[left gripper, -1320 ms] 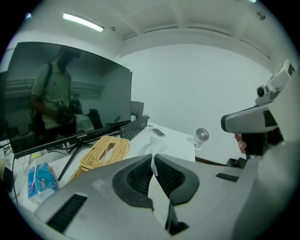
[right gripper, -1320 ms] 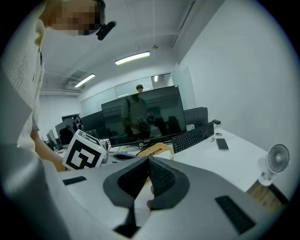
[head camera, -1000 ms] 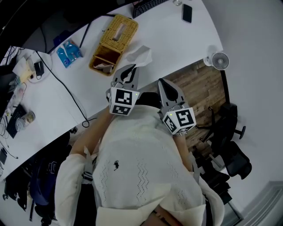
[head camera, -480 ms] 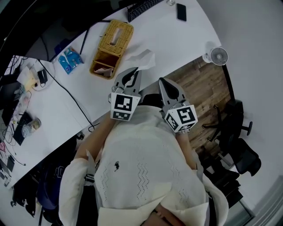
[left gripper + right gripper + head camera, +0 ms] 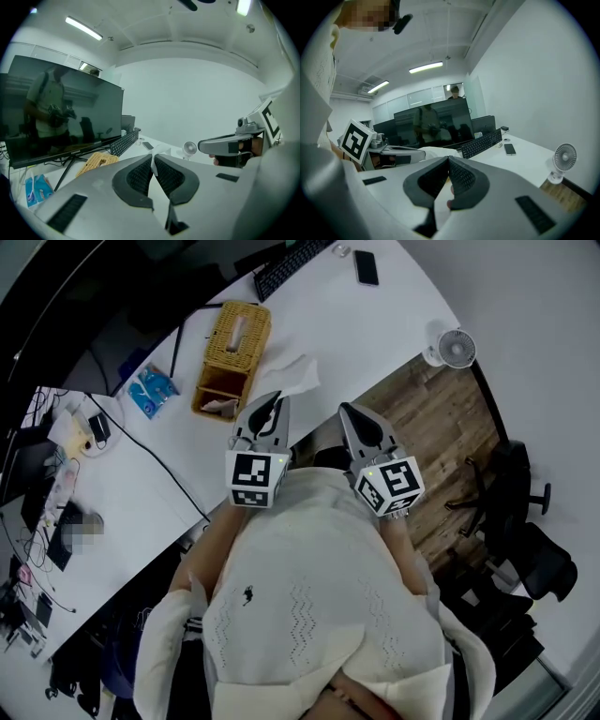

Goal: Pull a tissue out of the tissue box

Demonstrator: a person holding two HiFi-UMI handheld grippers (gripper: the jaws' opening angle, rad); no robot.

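Tissue (image 5: 292, 379) is pinched by one end in the closed left tongs (image 5: 267, 411), over the white bench (image 5: 375, 324). Right tongs (image 5: 353, 416), just beside them, are closed on nothing. Beyond stands the wicker tissue box (image 5: 234, 334), apart from the tissue. Farther back lie a keyboard (image 5: 291, 261) and a phone (image 5: 366, 266).
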